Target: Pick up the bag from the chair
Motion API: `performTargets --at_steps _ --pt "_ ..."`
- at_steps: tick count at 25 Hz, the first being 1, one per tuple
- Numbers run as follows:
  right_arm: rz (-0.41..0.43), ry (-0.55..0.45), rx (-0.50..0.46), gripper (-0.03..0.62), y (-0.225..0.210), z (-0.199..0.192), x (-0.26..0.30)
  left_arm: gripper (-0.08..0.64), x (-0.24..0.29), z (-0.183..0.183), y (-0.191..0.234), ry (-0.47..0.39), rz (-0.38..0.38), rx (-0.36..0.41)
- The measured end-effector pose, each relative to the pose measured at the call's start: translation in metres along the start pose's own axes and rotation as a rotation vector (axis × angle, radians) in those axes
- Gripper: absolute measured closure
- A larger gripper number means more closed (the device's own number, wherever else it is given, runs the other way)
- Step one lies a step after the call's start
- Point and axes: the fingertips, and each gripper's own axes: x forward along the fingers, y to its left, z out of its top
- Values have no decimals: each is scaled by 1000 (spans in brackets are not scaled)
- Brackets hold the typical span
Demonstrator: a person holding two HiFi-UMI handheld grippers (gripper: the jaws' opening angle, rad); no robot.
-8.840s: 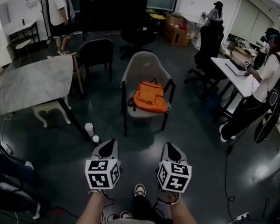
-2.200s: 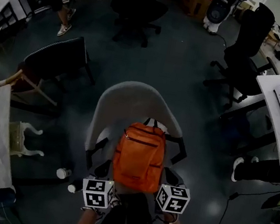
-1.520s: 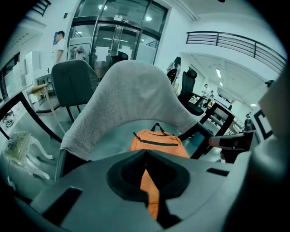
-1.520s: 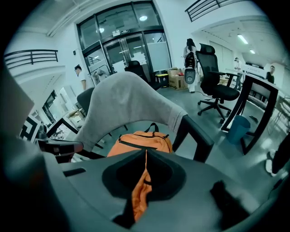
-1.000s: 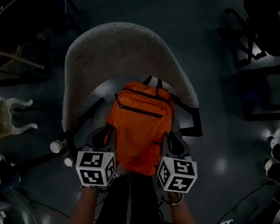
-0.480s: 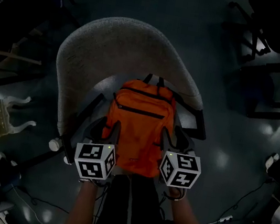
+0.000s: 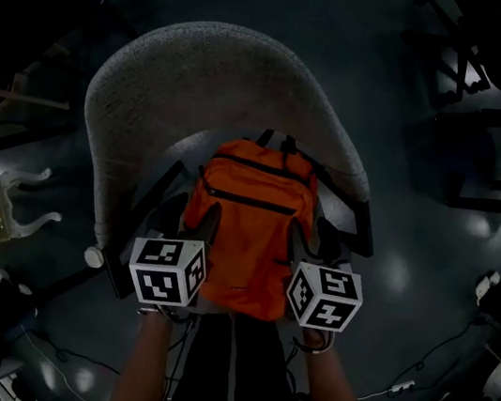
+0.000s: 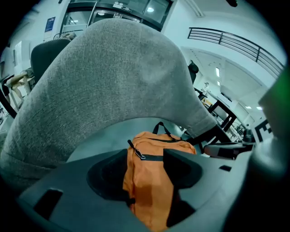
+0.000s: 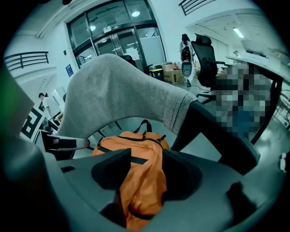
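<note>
**Both grippers on the bag's sides, bag not yet lifted**

The orange bag (image 7: 247, 232) lies flat on the seat of the grey chair (image 7: 205, 73), front pocket up. Its long axis runs near-far. The top handle end points far, toward the chair back, and the bottom end points near, toward the person.

The left gripper (image 7: 189, 225) is at the bag's left edge. Its fingers (image 8: 181, 167) are part-way apart with orange fabric filling the gap, which looks like a pinch on the bag. The right gripper (image 7: 312, 243) is at the bag's right edge, and its fingers (image 9: 113, 174) likewise pinch a bunched fold.

Risks:
- Both holds seem to catch only loose side fabric, so the cloth could slide out once the weight comes on.
- An uneven lift would tip the bag to one side.
- The far straps could snag on the dark chair arms.
- The bag will probably sag in the middle.
</note>
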Motion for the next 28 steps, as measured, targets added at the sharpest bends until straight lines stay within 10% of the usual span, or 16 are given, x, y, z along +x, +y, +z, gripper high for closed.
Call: performTargets --at_steps 28 --pt "8 95 76 376 -16 -12 68 278 75 -2 30 129 -7 -94"
